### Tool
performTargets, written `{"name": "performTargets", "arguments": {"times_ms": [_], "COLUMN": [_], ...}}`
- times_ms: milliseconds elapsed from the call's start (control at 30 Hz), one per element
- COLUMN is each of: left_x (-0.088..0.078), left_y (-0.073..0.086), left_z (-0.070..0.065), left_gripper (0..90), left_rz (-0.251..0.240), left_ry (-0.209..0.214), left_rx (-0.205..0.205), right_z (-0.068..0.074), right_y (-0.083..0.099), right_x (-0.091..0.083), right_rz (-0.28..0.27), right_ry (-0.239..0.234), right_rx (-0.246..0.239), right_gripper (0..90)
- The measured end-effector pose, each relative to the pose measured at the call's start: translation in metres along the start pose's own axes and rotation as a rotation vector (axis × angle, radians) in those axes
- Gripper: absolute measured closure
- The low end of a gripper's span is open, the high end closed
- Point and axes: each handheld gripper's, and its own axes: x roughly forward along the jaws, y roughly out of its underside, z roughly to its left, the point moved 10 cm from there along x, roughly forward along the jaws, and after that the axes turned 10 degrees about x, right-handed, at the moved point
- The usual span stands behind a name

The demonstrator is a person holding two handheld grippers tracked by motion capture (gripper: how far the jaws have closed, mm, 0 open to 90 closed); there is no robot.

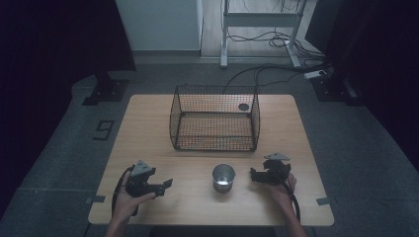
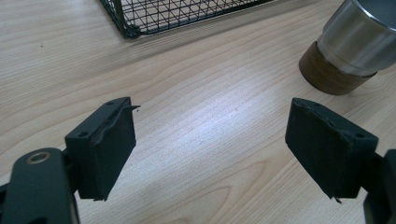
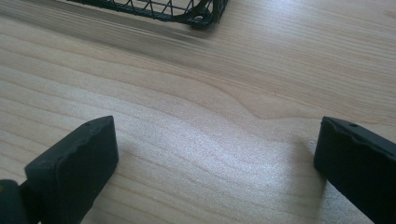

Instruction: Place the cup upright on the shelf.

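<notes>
A steel cup (image 1: 223,177) with a brown base stands upright near the table's front edge, between my two grippers. In the left gripper view the cup (image 2: 352,44) sits at the upper right, beyond my jaws. My left gripper (image 1: 165,185) is open a short way left of the cup, with bare wood between its jaws (image 2: 210,144). My right gripper (image 1: 252,175) is open just right of the cup, jaws wide apart over bare wood (image 3: 217,158). A black wire basket (image 1: 215,118) stands empty behind the cup.
The wooden table (image 1: 148,128) has bare room left and right of the basket. A corner of the basket (image 2: 135,23) lies ahead of my left gripper, and another basket corner (image 3: 201,14) ahead of my right. Cables and a desk frame (image 1: 262,29) are on the floor beyond.
</notes>
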Motion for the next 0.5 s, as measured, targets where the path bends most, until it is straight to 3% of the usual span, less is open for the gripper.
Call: {"name": "performTargets", "arguments": {"times_ms": [500], "left_x": [0.0001], "left_y": [-0.0004], "left_z": [-0.0002], "left_gripper": [16.4], "left_rz": [-0.001], "left_ry": [0.001], "left_rx": [0.006], "right_z": [-0.0006], "right_y": [-0.0004], "right_x": [-0.0001], "right_rz": [-0.002], "right_ry": [0.002], "right_rx": [0.002], "right_gripper": [0.2]}}
